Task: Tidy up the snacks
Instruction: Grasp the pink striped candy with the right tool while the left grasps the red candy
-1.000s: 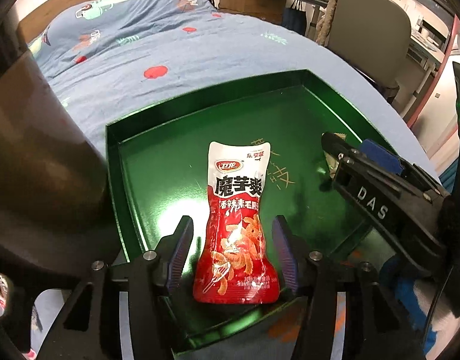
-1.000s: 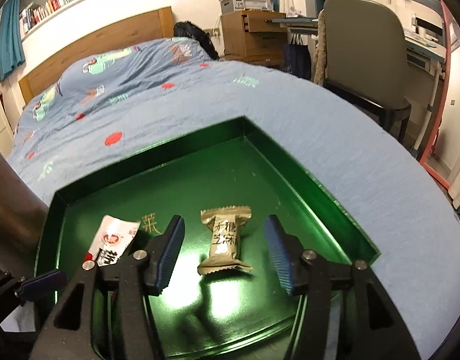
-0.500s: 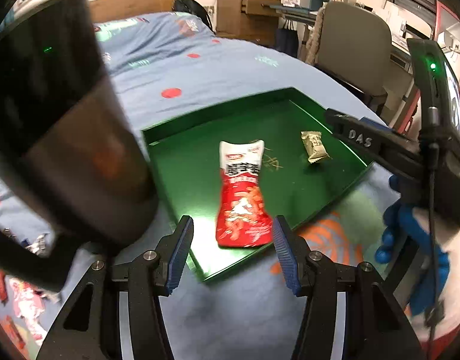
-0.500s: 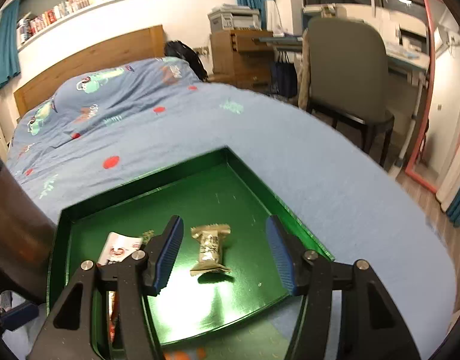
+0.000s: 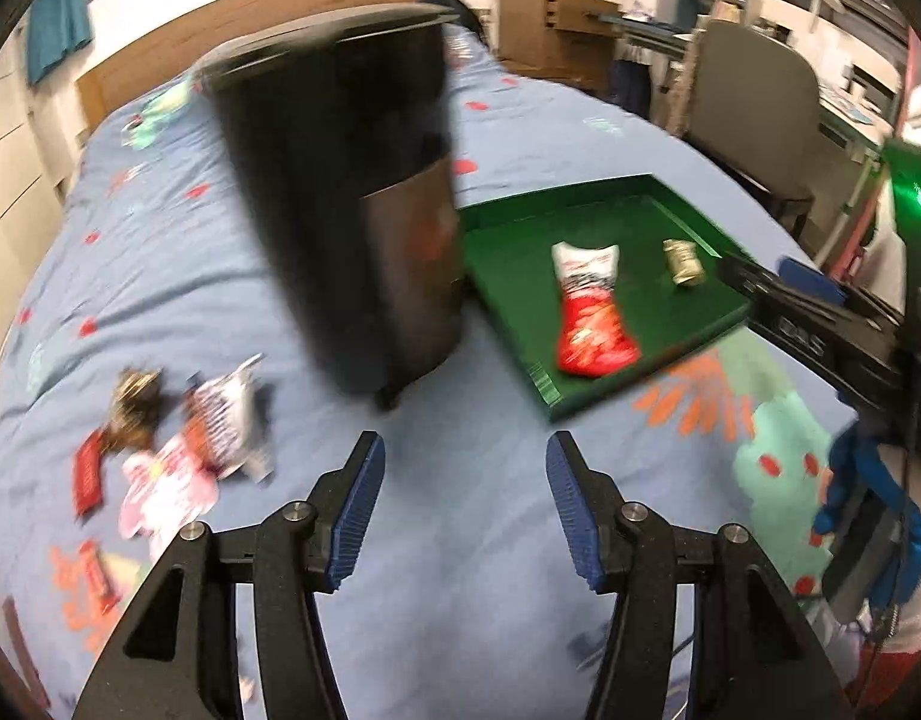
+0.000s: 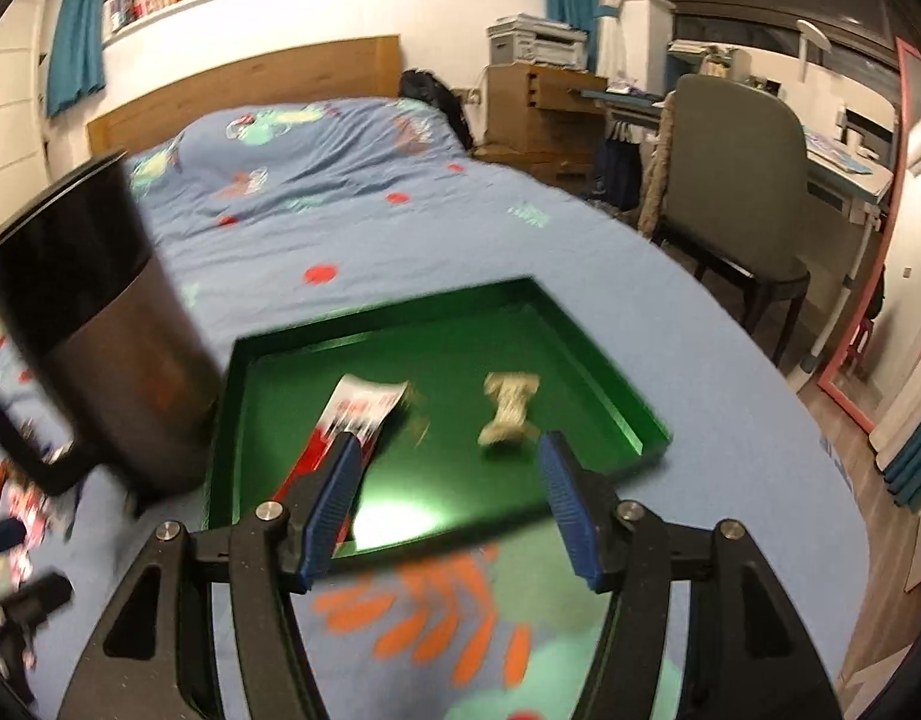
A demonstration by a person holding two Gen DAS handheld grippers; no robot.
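Both claws, left gripper (image 5: 463, 504) and right gripper (image 6: 448, 504), have pulled back gaping and empty, jaws just widening, leaving red packet (image 5: 589, 312) and tan candy (image 5: 683, 262) in the green tray (image 5: 508, 246) at two o'clock, so loose snacks (image 5: 178, 450) at nine o'clock likely come next.

My left gripper (image 5: 465, 501) is matte black plastic, with two angular arms that have triangular cut-outs and silver screw heads at the pivots. Its fingers (image 5: 358, 510) carry ribbed blue pads. My right gripper (image 6: 448, 504) is the same build: black frame, silver screws, ribbed blue pads on the fingers (image 6: 565, 504). Seen from the left wrist camera, its black body bears pale lettering too blurred to read, a green light glows above it, and a blue glove (image 5: 868, 498) shows beneath.
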